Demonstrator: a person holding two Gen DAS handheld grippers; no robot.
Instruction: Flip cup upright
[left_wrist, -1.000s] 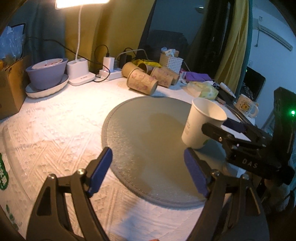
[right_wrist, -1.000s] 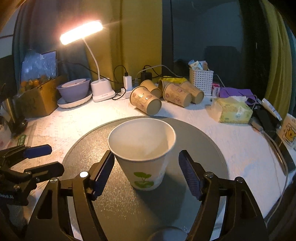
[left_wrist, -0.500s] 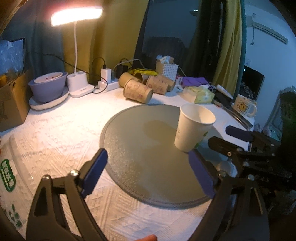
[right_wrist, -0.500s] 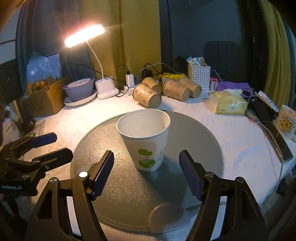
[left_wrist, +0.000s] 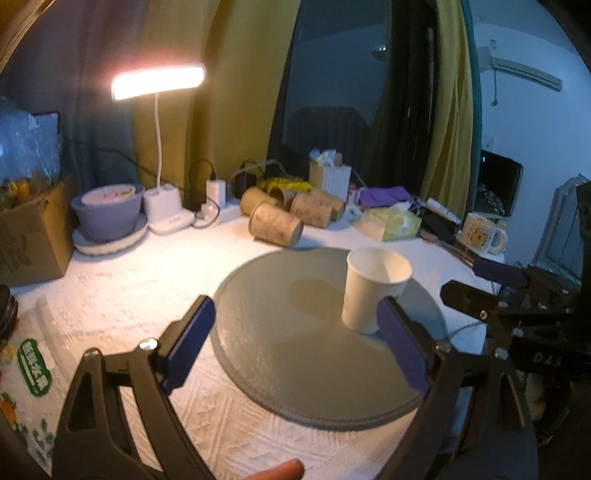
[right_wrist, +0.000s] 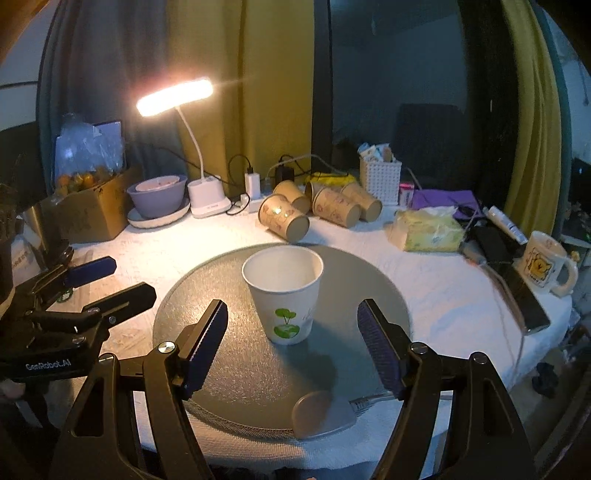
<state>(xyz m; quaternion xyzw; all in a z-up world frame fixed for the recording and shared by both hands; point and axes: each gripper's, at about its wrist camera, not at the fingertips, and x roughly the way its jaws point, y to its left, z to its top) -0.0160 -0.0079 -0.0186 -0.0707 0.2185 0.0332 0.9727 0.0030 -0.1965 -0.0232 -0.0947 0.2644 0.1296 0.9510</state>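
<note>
A white paper cup (right_wrist: 283, 295) with a green leaf print stands upright, mouth up, on the round grey mat (right_wrist: 236, 369). It also shows in the left wrist view (left_wrist: 373, 288) at the mat's right part (left_wrist: 295, 350). My right gripper (right_wrist: 293, 349) is open and empty, a little short of the cup. My left gripper (left_wrist: 295, 349) is open and empty over the mat's near edge, left of the cup. Each gripper shows in the other's view: the right one (left_wrist: 491, 284), the left one (right_wrist: 107, 284).
Several brown paper cups (right_wrist: 284, 219) lie on their sides at the back. A lit desk lamp (right_wrist: 207, 199), a purple bowl (right_wrist: 157, 195), a cardboard box (right_wrist: 92, 210), a white basket (right_wrist: 380, 179), a tissue pack (right_wrist: 428, 232) and a mug (right_wrist: 546, 264) ring the white cloth.
Both grippers have drawn back and up from the cup. The right gripper, earlier open around the cup, now stands short of it. The cup has stayed upright on the mat.
</note>
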